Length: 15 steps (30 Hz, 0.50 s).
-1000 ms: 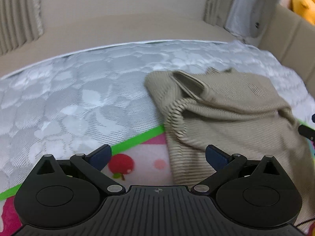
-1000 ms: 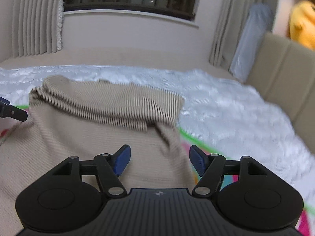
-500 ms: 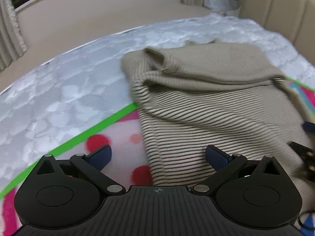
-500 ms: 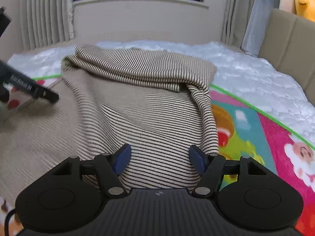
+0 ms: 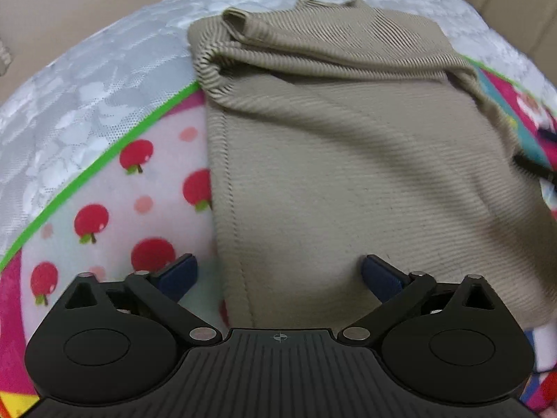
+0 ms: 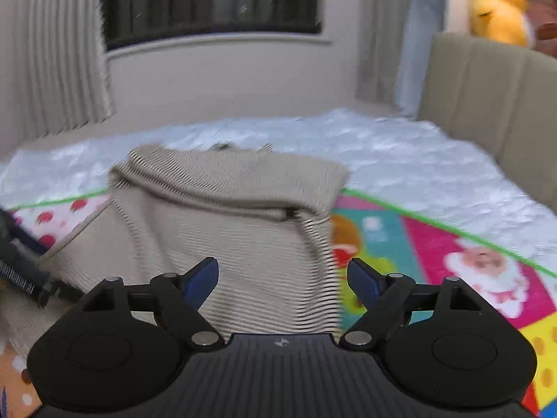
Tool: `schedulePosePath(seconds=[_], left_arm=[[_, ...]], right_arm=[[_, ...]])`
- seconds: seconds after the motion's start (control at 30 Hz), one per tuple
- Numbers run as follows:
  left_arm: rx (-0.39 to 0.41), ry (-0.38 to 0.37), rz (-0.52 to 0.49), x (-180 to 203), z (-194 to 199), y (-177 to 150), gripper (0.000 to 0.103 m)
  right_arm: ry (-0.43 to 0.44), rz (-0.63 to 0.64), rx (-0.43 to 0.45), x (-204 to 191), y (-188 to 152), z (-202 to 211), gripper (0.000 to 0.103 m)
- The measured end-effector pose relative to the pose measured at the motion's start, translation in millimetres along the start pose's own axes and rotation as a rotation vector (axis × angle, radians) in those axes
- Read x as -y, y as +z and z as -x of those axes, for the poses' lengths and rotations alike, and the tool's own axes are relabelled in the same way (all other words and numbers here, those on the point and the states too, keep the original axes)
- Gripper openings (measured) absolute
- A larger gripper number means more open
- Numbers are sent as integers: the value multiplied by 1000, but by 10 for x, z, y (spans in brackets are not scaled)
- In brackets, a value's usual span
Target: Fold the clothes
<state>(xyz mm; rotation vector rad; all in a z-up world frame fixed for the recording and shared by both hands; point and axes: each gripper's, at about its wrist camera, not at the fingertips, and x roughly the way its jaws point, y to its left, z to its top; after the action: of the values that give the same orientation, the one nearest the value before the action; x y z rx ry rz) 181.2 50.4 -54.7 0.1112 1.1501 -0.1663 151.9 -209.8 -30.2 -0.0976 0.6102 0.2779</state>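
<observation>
A beige ribbed sweater lies on a colourful play mat, with its far end folded back over itself. My left gripper points steeply down over the sweater's near left part. Its jaws are wide and closing, with the left seam between them, and the pads do not press the cloth. In the right wrist view the sweater fills the middle. My right gripper hovers over its near right edge with its jaws opening and the cloth below them unpinched. The left gripper's dark body shows at the left edge of that view.
The mat lies on a white quilted mattress. A beige padded headboard stands at the right with a yellow plush toy on top. Curtains and a window are behind the bed.
The left gripper has moved over the sweater's left seam and tipped further down, its jaws a little narrower. The right gripper has drawn back and risen slightly, its jaws wider.
</observation>
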Motion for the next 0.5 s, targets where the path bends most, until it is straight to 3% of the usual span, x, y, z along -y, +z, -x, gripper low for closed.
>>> schedulePosePath(seconds=[0.03,0.1,0.2,0.27,0.4,0.5], left_arm=[[-3,8,-14,46,25,-31,88],[-12,16,-33,128,89,-73,62],[-32,43,-54,278,132,-94,40],[-51,70,-96,343,152,-156,36],[-136,98,-152,288,224,-277,37],[-167,94,-143,185,311,-265,44]], right_arm=[[-3,-20,-9,56,-33,13,82],[-8,-68,-65,144,-94,2,82],[30,-59,-234,132,-229,-101,82],[48,-16,-345,78,-345,-163,82],[66,35,-367,43,-380,-83,82],[97,3,-316,112,-340,-27,82]])
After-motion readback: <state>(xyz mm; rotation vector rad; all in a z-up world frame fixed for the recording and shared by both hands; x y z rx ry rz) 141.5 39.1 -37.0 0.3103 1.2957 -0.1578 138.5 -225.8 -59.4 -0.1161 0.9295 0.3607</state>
